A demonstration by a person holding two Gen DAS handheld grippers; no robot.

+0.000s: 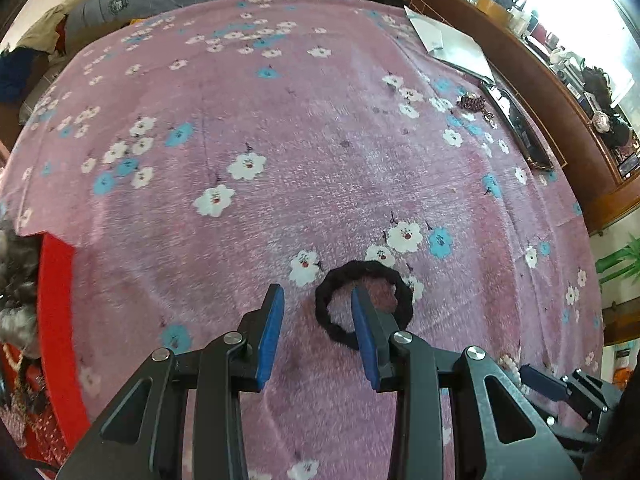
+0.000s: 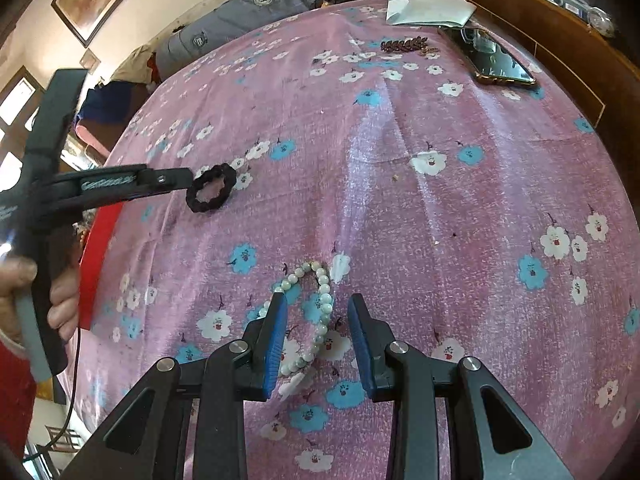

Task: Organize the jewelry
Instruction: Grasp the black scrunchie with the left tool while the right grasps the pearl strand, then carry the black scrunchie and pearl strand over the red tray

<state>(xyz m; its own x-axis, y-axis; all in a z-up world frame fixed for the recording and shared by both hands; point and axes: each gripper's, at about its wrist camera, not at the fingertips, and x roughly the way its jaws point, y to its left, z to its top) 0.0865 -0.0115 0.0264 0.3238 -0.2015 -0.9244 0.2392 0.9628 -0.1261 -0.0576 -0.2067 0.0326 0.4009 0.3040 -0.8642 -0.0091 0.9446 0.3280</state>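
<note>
You were at the pick-up stage, both arms lowered over the pink flowered bedspread (image 1: 280, 112), neither with anything in its grip yet.

Your left hand-held gripper (image 1: 318, 332) stood part open and empty. Its right-hand pad sat over the inside of the black hair tie (image 1: 362, 268), which lay flat on the bedspread; the near arc of the ring fell between the jaws, the left pad outside it. Seen from the right wrist, that gripper's tip was at the tie's edge; whether it touched I could not tell.

Your right hand-held gripper (image 2: 318, 336) was likewise part open and empty, poised over the white bead bracelet (image 2: 320, 304). The strand ran up between the pads, nearer the left one, without being pinched.

A dark purple beaded piece (image 2: 404, 45) lay far off beside a phone (image 2: 496, 60), and a red box (image 1: 56, 312) with jewelry heaped inside showed at the left edge, probably where things were to go.

Next, I judged, you needed to sink each gripper until the pads straddled a single strand against the cloth, then close. The soft fabric could bunch up, and the beads could roll away from the pads.
</note>
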